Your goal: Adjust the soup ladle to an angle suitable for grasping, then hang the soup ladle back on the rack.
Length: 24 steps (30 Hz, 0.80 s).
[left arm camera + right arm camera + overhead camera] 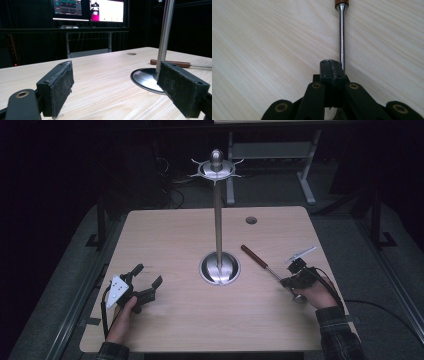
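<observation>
Right claw [331, 65] pressed fully together, nothing between the pads, tips down on the table [262, 50]. Wooden-handled tool [342, 37] lying flat just beside it, metal shaft grazing the claw's right edge, handle pointing far-left toward the stand [219, 265]. Left claw [117, 87] spread wide, empty, near-left.

The table [170, 320] is seen from above and from the near edge in the high view, with the metal stand [219, 240] at centre. From low at the stand's left, the stand's base [147, 78] is faced across the tabletop in the left gripper view. In the right gripper view, the wood right of the stand is looked down on closely. The wooden-handled tool [341, 37] is shared by all three views.
</observation>
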Tool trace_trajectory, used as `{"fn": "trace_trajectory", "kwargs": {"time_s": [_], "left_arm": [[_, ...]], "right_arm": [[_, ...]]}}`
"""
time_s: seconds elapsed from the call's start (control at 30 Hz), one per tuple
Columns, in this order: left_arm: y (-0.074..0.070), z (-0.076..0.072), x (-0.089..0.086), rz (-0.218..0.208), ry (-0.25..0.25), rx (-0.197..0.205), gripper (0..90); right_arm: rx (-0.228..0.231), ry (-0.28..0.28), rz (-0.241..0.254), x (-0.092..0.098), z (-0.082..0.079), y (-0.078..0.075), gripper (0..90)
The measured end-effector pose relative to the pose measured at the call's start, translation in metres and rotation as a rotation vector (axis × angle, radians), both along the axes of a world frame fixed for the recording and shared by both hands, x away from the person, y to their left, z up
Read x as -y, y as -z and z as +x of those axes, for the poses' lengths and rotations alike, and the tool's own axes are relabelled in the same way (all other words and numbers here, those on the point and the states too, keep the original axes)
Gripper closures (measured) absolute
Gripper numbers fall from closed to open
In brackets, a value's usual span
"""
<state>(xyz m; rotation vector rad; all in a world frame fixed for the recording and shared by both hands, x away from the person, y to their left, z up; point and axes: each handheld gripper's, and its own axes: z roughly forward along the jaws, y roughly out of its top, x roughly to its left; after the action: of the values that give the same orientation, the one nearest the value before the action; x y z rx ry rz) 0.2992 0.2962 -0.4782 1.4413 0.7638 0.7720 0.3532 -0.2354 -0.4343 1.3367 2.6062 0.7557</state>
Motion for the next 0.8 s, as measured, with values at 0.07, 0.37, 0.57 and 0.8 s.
{"fn": "trace_trajectory", "kwargs": {"time_s": [0.07,0.37,0.57,0.8], "left_arm": [[0.0,0.0,0.0,0.001,0.0,0.0,13.3],[0.0,0.0,0.0,-0.002,0.0,0.001,13.3],[0.0,0.0,0.0,-0.003,0.0,0.0,13.3],[0.0,0.0,0.0,-0.003,0.001,0.0,13.3]], "right_arm": [[0.004,0.002,0.007,-0.001,0.0,-0.002,87.4],[0.038,-0.001,0.015,-0.01,0.014,-0.012,67.8],[0.026,-0.015,-0.015,-0.02,0.029,-0.016,63.5],[0.005,-0.043,-0.04,-0.029,0.05,-0.017,60.6]]}}
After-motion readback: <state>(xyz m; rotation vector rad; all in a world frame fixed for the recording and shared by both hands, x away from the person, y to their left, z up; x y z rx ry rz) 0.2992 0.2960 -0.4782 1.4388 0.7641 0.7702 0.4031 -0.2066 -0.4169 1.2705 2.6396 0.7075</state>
